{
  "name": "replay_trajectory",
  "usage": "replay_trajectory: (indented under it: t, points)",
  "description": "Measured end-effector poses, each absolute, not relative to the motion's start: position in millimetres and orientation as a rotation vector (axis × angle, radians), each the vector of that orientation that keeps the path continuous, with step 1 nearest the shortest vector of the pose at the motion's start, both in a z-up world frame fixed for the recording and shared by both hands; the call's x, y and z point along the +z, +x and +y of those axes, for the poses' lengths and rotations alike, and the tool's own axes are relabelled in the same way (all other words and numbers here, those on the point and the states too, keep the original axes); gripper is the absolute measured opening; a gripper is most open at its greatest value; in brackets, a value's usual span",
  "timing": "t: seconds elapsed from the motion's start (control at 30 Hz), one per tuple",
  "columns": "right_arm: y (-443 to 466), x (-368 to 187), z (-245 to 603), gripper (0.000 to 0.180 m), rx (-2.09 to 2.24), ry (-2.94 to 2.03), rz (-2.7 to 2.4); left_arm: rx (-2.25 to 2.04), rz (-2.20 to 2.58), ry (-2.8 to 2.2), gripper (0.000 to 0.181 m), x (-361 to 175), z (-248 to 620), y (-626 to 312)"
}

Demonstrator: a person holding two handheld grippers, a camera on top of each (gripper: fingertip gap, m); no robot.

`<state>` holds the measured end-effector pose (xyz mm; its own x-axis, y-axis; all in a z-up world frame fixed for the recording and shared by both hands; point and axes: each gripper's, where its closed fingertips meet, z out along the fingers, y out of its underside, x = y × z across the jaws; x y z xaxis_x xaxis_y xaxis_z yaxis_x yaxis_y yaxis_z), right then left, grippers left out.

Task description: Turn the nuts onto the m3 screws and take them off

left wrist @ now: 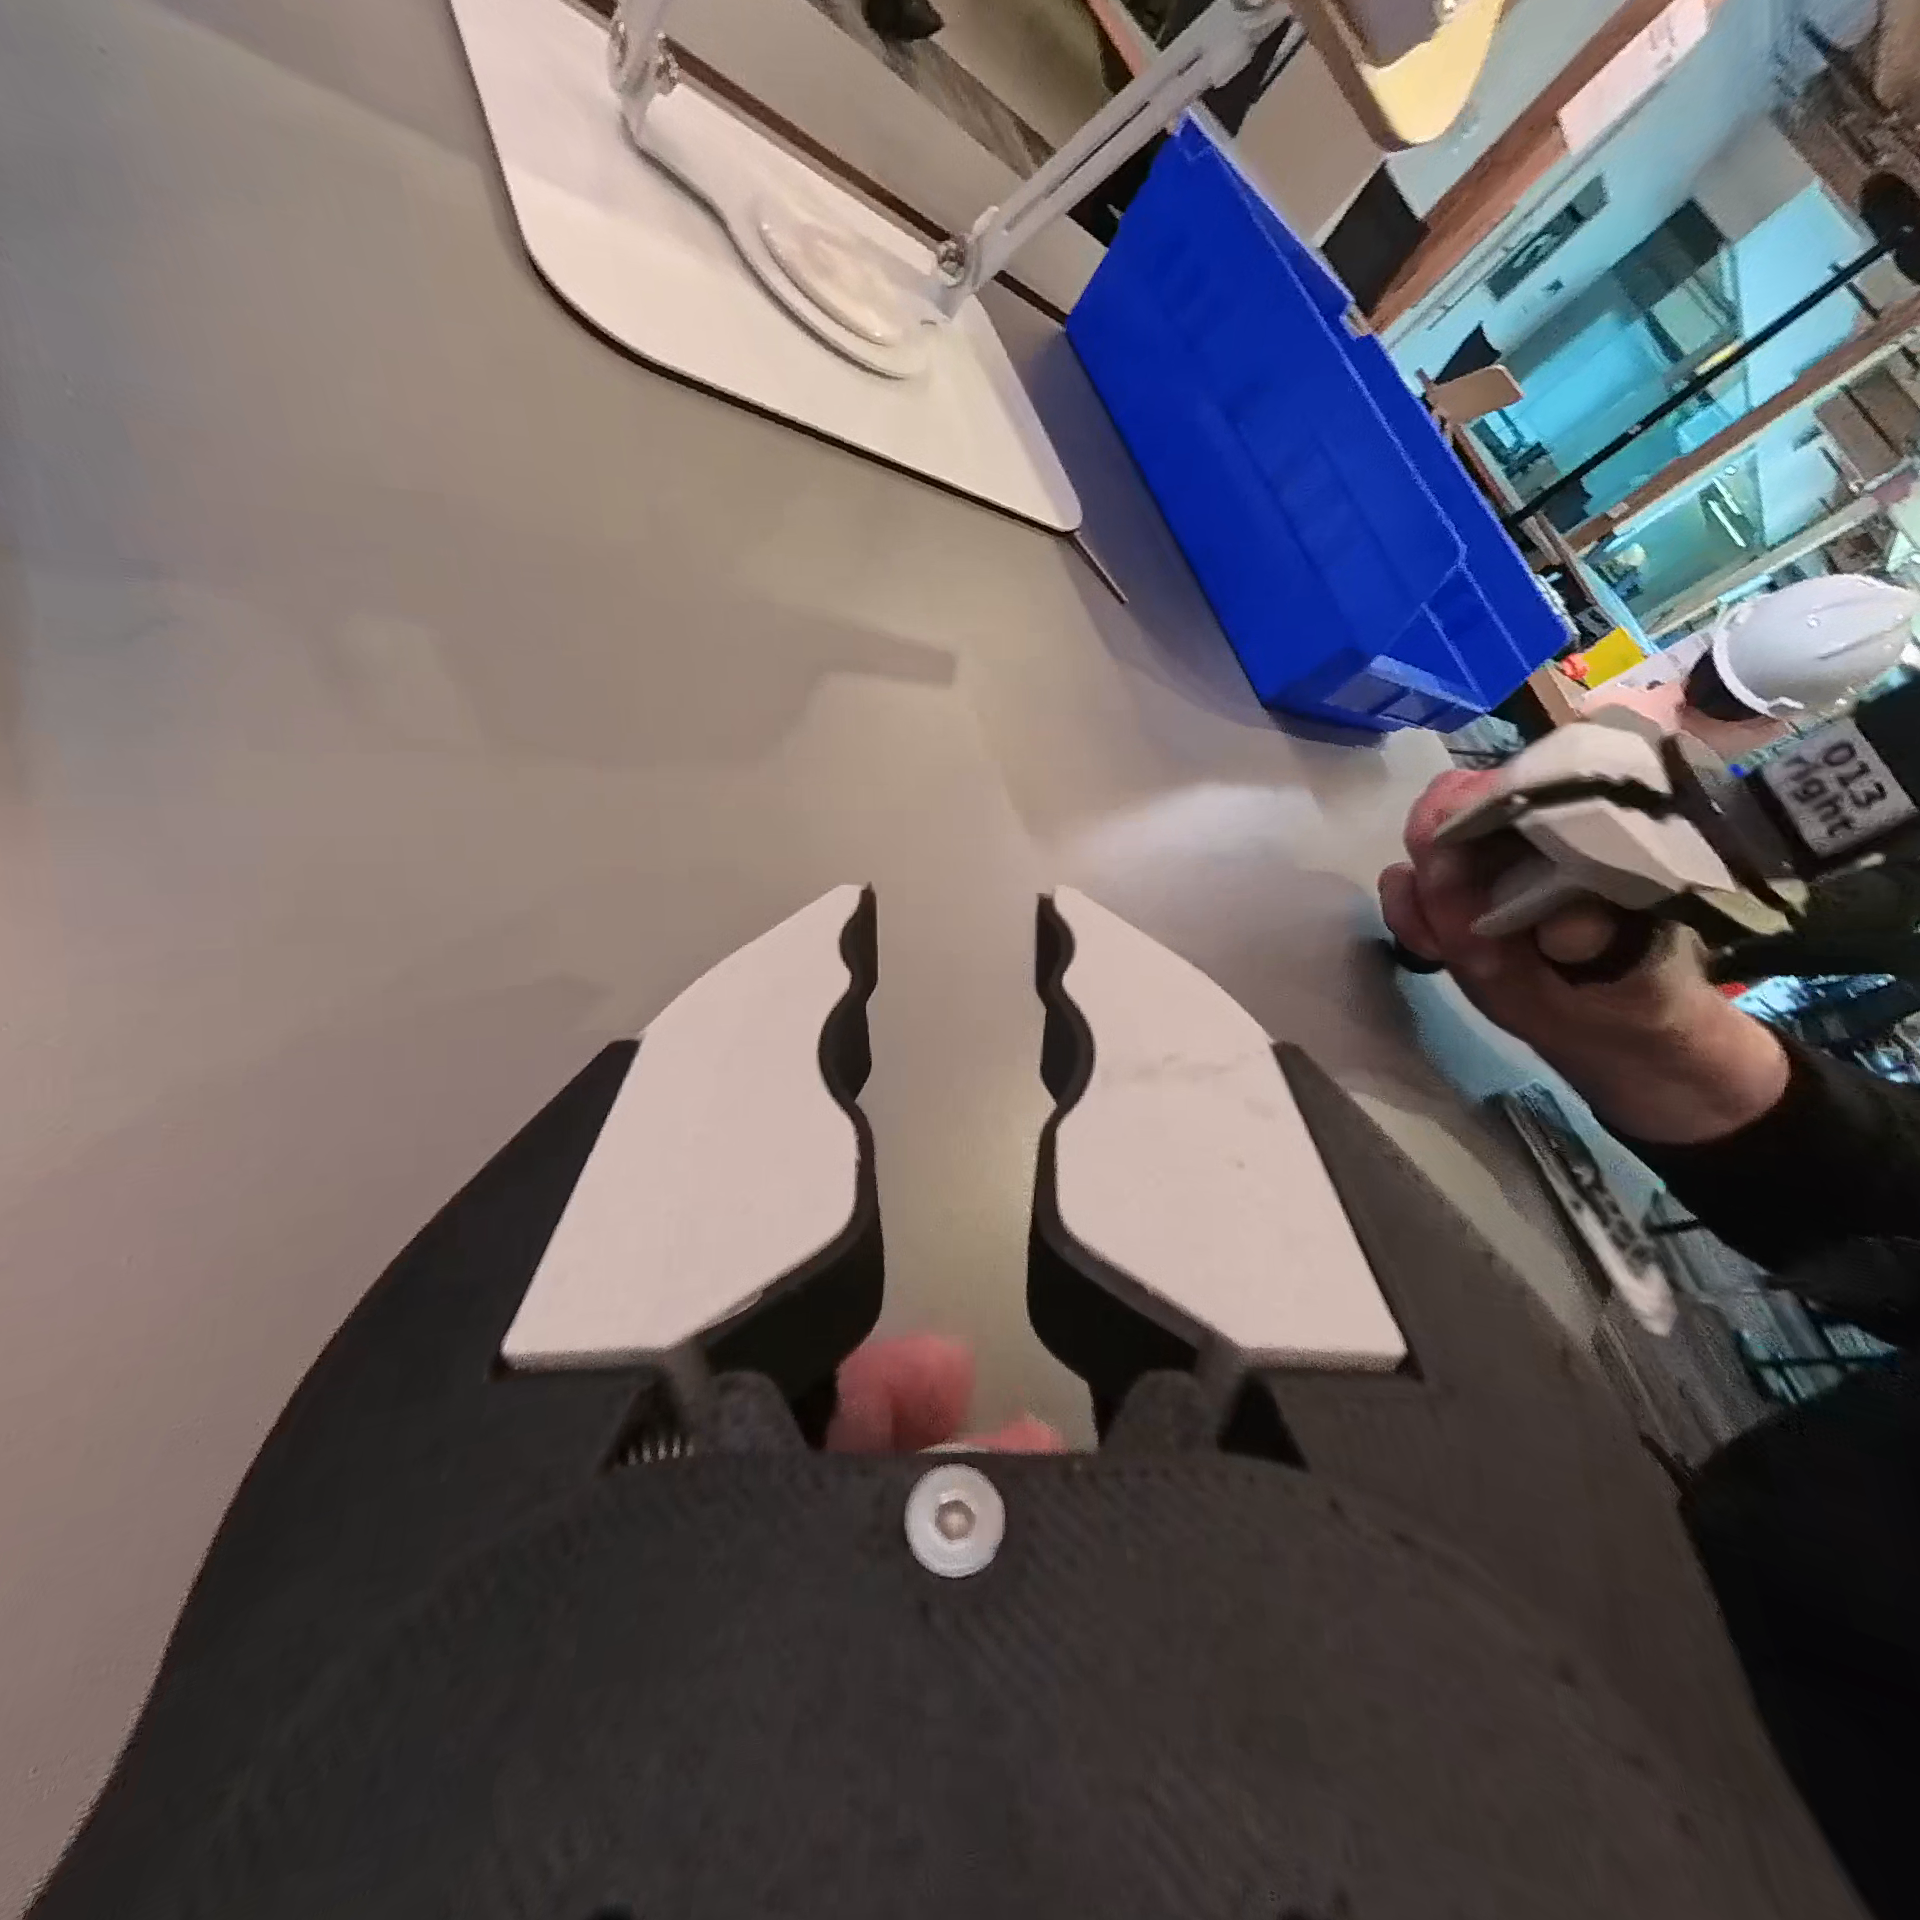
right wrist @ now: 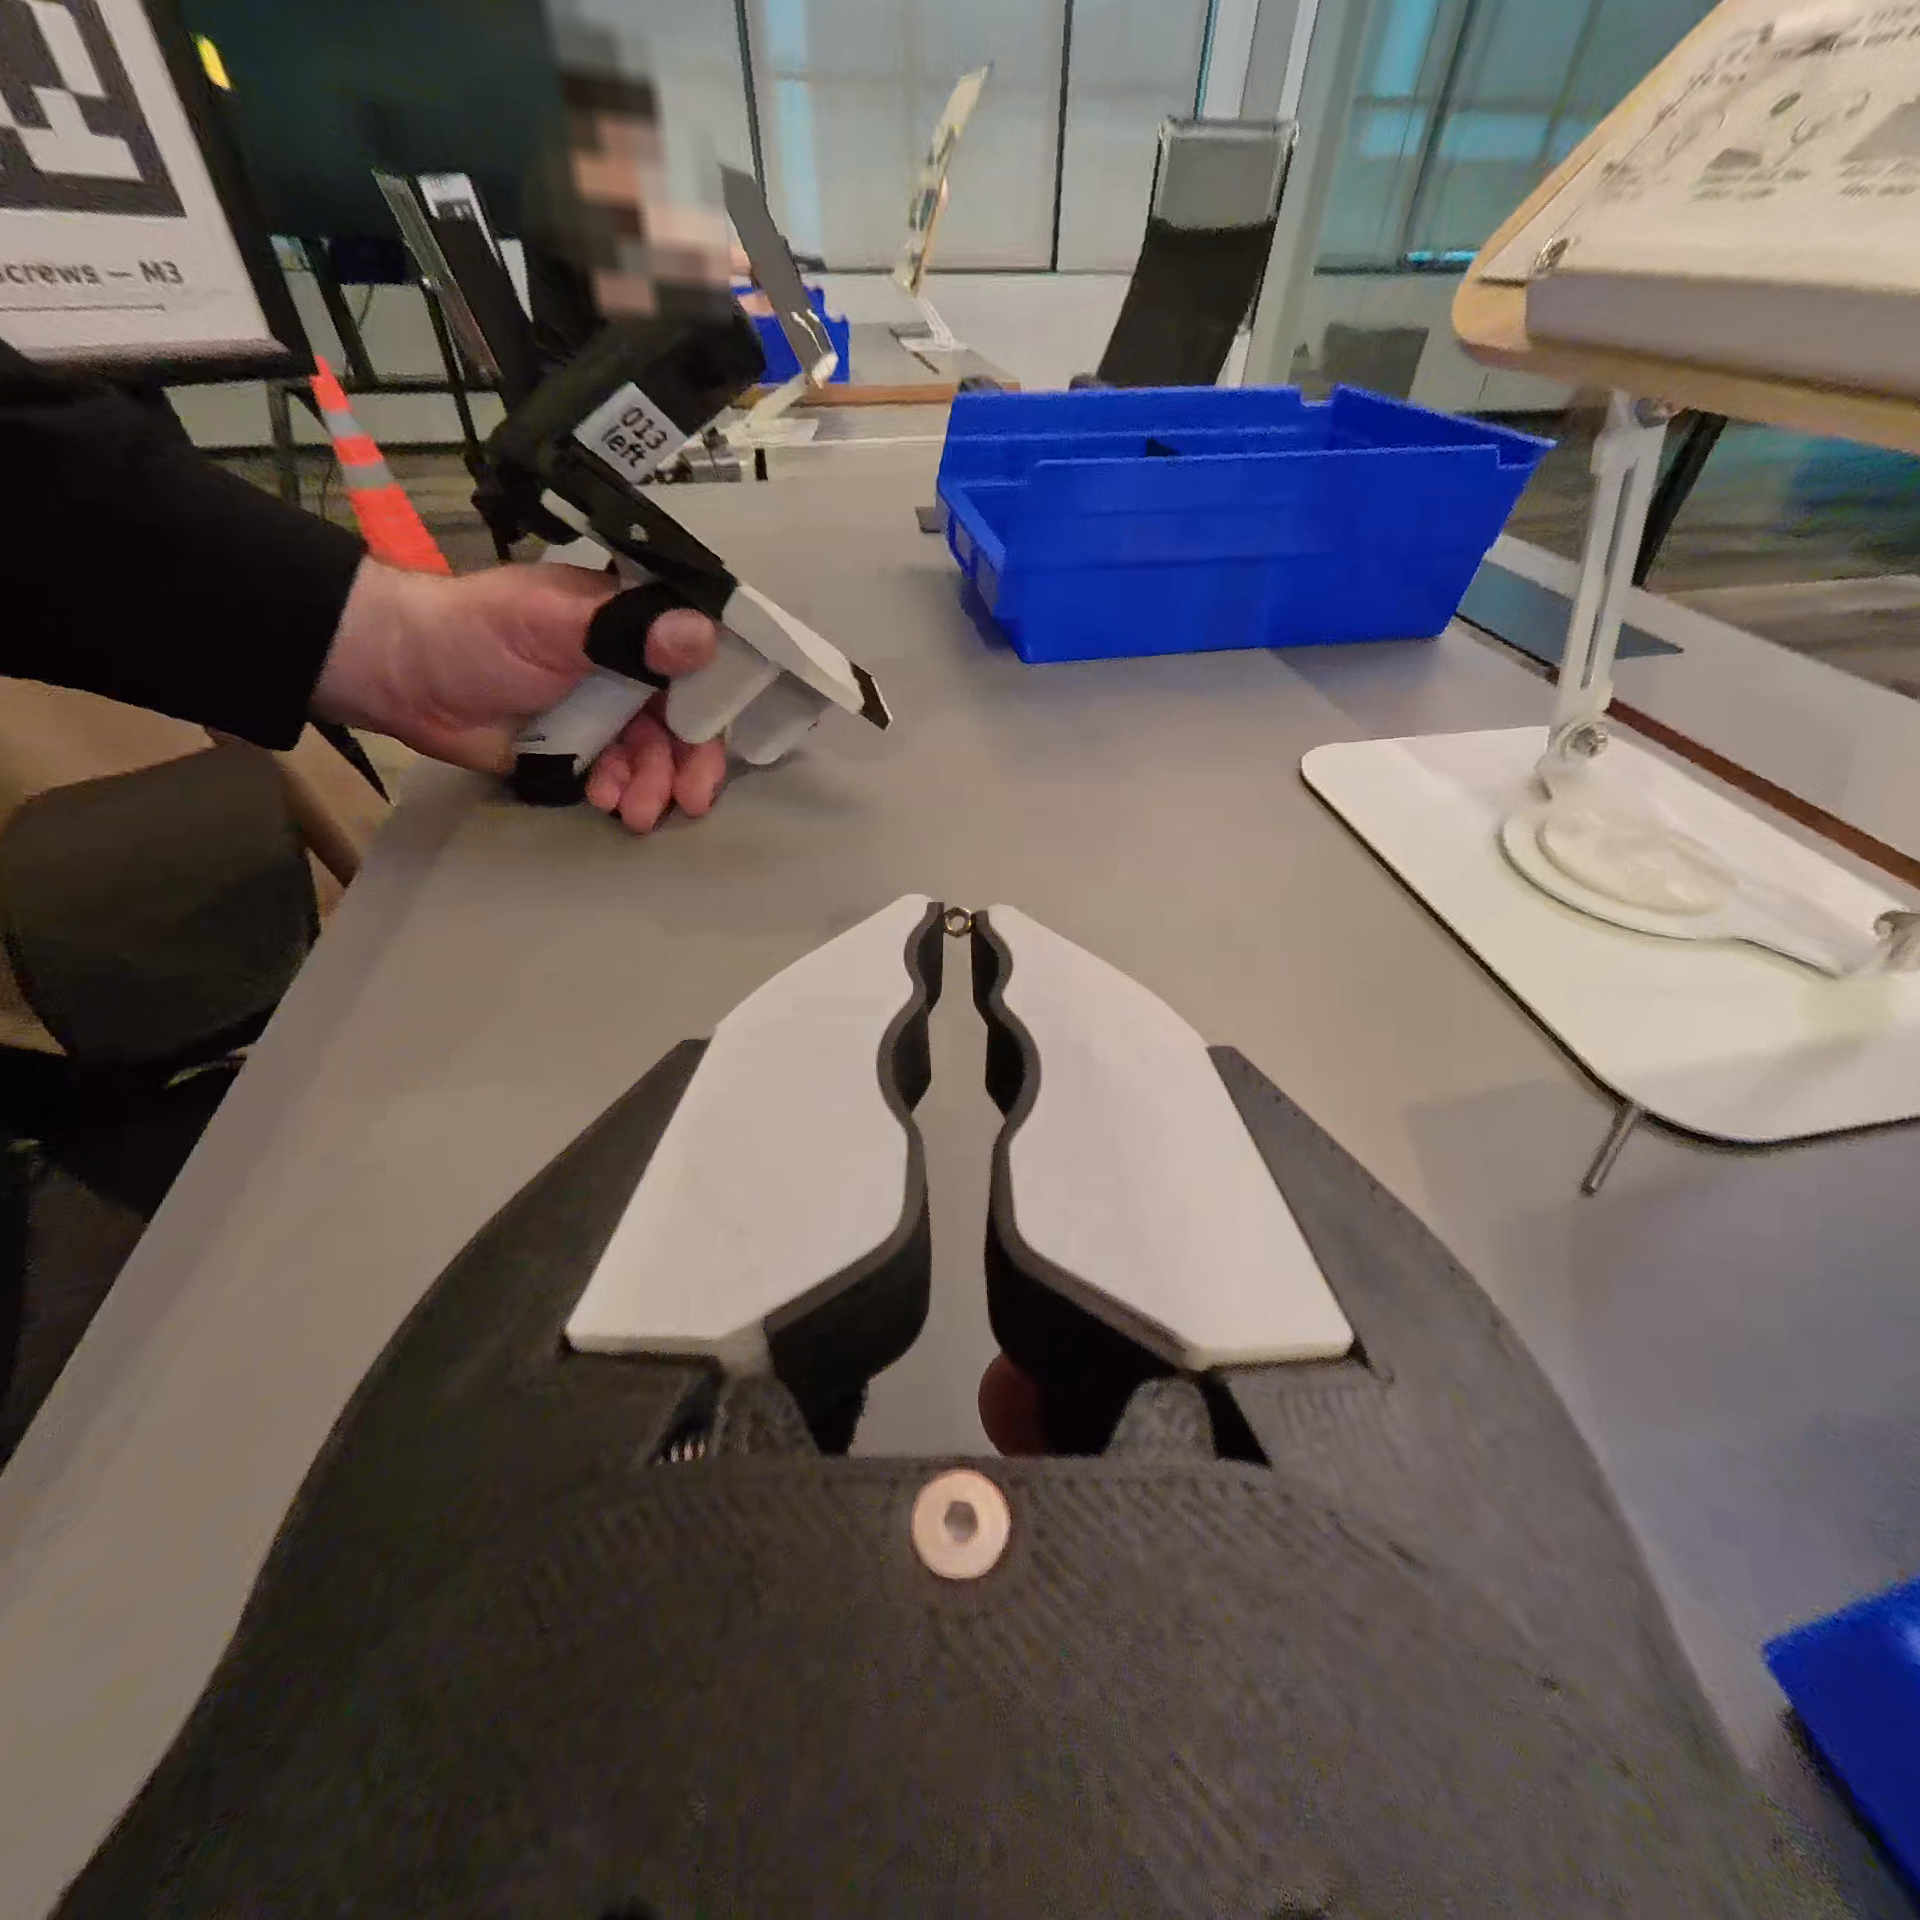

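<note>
My right gripper (right wrist: 958, 925) is shut on a small metal nut (right wrist: 958, 918), pinched at the very tips above the grey table (right wrist: 1091, 831). A thin metal screw (right wrist: 1608, 1148) lies on the table by the front edge of the white base plate (right wrist: 1714, 1060); it also shows in the left wrist view (left wrist: 1101, 569). My left gripper (left wrist: 956, 902) is open and empty, tilted over the bare table. It shows at the left of the right wrist view (right wrist: 868, 707), held low in a hand. The right gripper (left wrist: 1460, 881) shows at the right edge of the left wrist view.
A blue bin (right wrist: 1226, 551) stands at the back of the table. A document stand (right wrist: 1590, 644) rises from the white base plate on the right. Another blue bin's corner (right wrist: 1860, 1745) is at the lower right. The table edge runs along the left. The gap from one gripper's tips to the other's is roughly 20 cm. From my right tips it is roughly 20 cm to the thin metal screw (right wrist: 1608, 1148); from my left, 25 cm. My left wrist view (left wrist: 1088, 566) looks at it from another angle.
</note>
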<state>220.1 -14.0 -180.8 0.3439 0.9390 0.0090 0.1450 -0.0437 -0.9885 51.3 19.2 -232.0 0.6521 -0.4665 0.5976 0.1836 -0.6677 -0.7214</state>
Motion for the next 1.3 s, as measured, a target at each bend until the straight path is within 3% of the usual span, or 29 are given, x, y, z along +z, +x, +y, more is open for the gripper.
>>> replay_trajectory:
  t: [0.43, 0.63, 0.77, 0.97, 1.13, 1.3]
  points:
    - [191.6, -225.7, 5.8, 0.005, 0.534, -1.693, -1.267, -1.298, 0.449, -1.824, 0.052, -198.1, -11.6, 69.7]
    - [166.3, -231.8, -3.1, 0.005, 0.595, -1.721, -1.334, -1.429, 0.477, -1.833, 0.054, -197.8, -21.7, 92.2]
    - [163.5, -228.5, -4.8, 0.005, 0.622, -1.702, -1.368, -1.45, 0.479, -1.74, 0.046, -184.8, -16.6, 89.8]
    - [184.5, -231.0, -5.7, 0.005, 0.667, -1.623, -1.456, -1.068, 0.846, -1.598, 0.034, -151.9, 15.6, 105.9]
    - [197.6, -238.1, -10.2, 0.005, 0.703, -1.61, -1.495, -0.618, 1.457, -1.394, 0.033, -167.0, 65.9, 175.3]
    - [200.2, -233.7, -15.9, 0.005, 0.733, -1.579, -1.492, -0.466, 1.863, -1.175, 0.03, -202.1, 100.3, 237.9]
